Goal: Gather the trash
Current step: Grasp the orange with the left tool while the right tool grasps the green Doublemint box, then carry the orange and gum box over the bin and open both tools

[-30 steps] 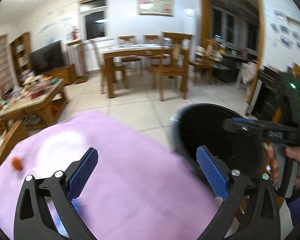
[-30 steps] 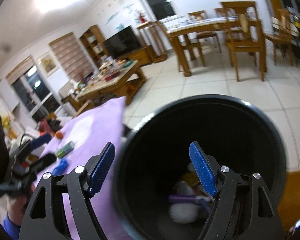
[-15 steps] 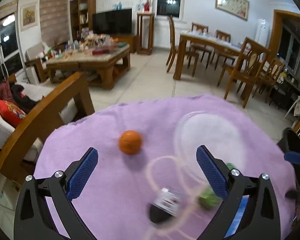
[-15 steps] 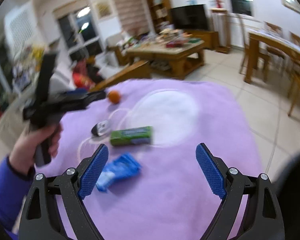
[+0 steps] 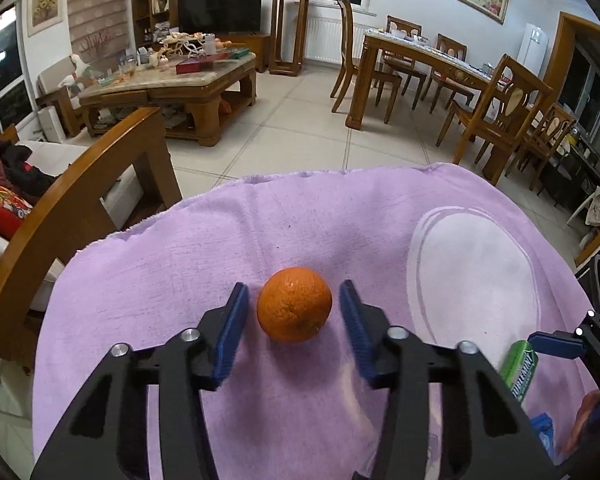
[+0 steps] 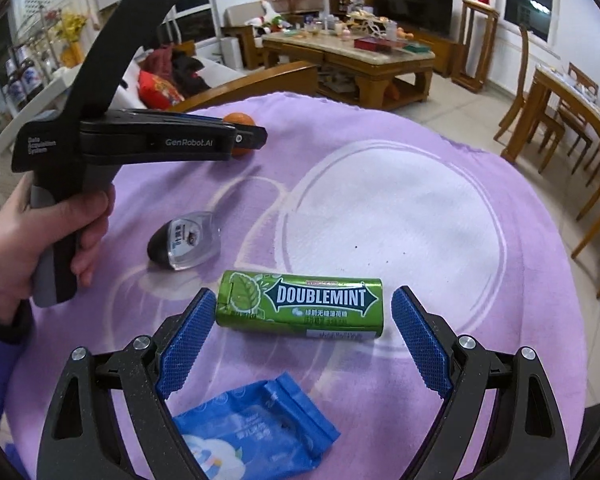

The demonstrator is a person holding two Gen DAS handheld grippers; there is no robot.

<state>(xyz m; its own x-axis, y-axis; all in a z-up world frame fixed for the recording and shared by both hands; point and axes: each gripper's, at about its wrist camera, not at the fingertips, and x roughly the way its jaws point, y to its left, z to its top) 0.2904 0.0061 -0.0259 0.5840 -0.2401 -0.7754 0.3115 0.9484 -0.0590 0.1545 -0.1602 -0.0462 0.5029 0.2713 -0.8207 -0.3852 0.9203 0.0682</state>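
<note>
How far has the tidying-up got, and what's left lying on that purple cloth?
Nothing visible in these views looks finished yet. In hand: the left gripper is closing around the orange, though its pads show a small gap either side. The right gripper stands open, framing the green Doublemint pack. Left on the purple cloth: the blue wrapper and a small black-and-clear packet.

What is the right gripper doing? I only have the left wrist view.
Observer: The right gripper is open, with its pads at either end of the green Doublemint pack and not gripping it.
Operator: Any trash on the cloth that I can't see from here?
Observer: Yes, a small black-and-clear packet lies on the purple cloth, between that pack and the orange.
</note>
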